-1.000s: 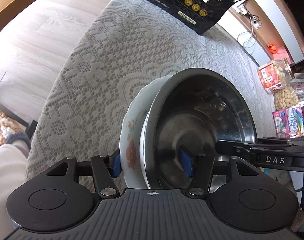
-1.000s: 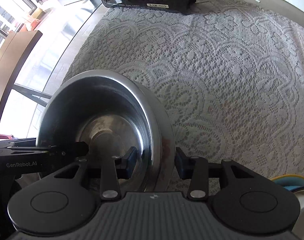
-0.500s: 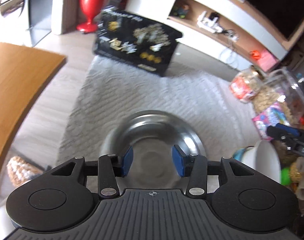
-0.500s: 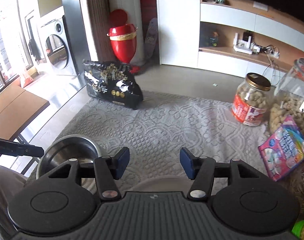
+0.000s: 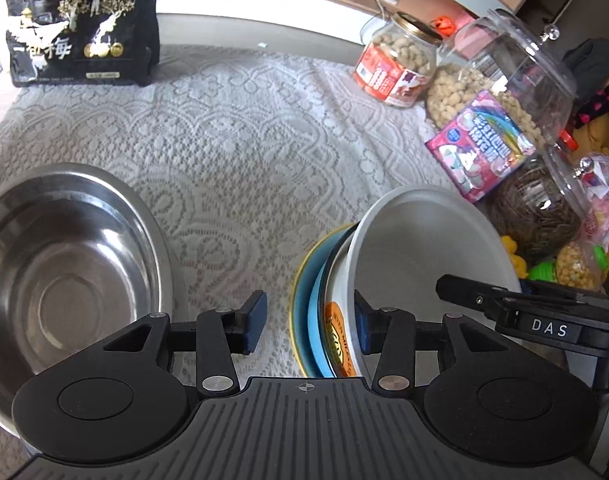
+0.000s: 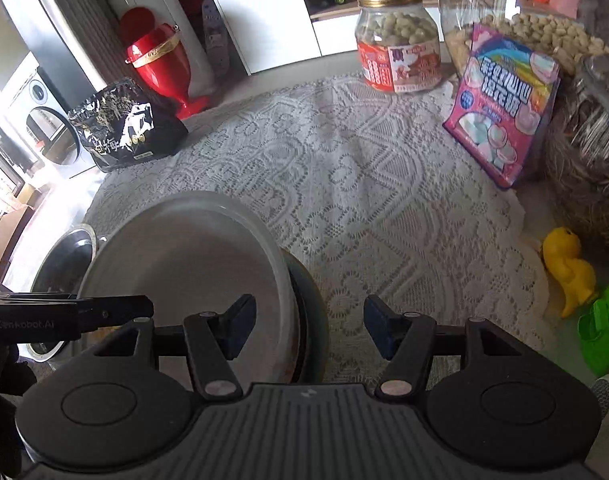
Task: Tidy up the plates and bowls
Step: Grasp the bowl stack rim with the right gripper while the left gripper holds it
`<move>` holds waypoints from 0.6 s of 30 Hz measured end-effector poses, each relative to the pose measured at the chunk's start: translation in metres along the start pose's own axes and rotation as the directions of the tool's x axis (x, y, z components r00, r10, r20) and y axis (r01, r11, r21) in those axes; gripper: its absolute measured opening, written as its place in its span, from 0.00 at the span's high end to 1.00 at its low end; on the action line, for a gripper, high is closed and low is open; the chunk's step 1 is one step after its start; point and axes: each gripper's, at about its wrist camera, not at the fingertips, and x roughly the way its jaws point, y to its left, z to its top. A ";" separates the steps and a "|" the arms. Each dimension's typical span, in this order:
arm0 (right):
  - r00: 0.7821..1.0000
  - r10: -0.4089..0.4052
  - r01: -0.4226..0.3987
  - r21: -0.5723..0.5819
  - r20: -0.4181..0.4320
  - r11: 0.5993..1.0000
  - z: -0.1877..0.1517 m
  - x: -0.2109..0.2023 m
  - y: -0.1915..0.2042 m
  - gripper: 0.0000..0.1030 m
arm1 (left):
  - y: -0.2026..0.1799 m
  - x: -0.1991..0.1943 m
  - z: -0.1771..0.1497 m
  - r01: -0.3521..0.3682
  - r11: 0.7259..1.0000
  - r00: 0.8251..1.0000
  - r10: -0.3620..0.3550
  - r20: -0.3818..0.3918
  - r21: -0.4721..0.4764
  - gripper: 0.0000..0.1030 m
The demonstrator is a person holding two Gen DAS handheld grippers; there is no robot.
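Steel bowl: empty, upright, near left on lace cloth. White bowl: tilted, nested atop blue plates, near right.

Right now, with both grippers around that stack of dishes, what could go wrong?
1. Both grippers straddle opposite rims of the white bowl, which sits tilted on a blue plate; uneven closing could tip it or slide the plate.
2. The pink snack bag and glass jars stand close behind; a swing could topple them.
3. The steel bowl lies near the left gripper.

Both wrist cameras look steeply down, close over the lace-covered tabletop, sharing the white bowl and snack jar.
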 end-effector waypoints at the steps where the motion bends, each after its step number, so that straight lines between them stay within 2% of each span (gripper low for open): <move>1: 1.000 0.009 -0.009 0.015 -0.016 1.000 0.000 0.007 -0.003 0.42 | 0.001 0.007 0.001 -0.007 1.000 1.000 0.007 -0.013 -0.002 0.54; 4: 0.997 0.051 -0.047 0.066 -0.060 0.997 -0.004 0.025 -0.011 0.42 | 0.003 0.025 0.001 0.023 1.000 0.998 -0.025 -0.057 -0.019 0.50; 7: 0.989 0.113 -0.103 0.105 -0.096 0.989 -0.006 0.032 -0.012 0.40 | -0.002 0.037 -0.002 0.046 0.999 0.995 -0.047 -0.082 -0.008 0.50; 10: 0.989 0.110 -0.099 0.115 -0.096 0.988 -0.006 0.033 -0.011 0.37 | -0.002 0.039 -0.003 0.072 0.997 0.995 -0.072 -0.064 -0.005 0.50; 13: 0.990 0.103 -0.093 0.099 -0.100 0.991 -0.005 0.033 -0.008 0.37 | 0.003 0.047 -0.003 0.124 0.991 0.987 -0.129 -0.096 -0.053 0.48; 14: 0.989 0.103 -0.095 0.083 -0.105 0.992 -0.004 0.033 -0.006 0.38 | 0.004 0.048 -0.002 0.132 0.990 0.985 -0.137 -0.106 -0.057 0.48; 16: 0.984 0.126 -0.119 0.063 -0.124 0.991 -0.001 0.033 -0.003 0.49 | 0.007 0.051 -0.001 0.152 0.986 0.978 -0.159 -0.133 -0.066 0.48; 18: 0.980 0.141 -0.135 0.057 -0.142 0.989 -0.001 0.034 -0.001 0.50 | 0.010 0.052 0.000 0.167 0.982 0.973 -0.178 -0.145 -0.085 0.48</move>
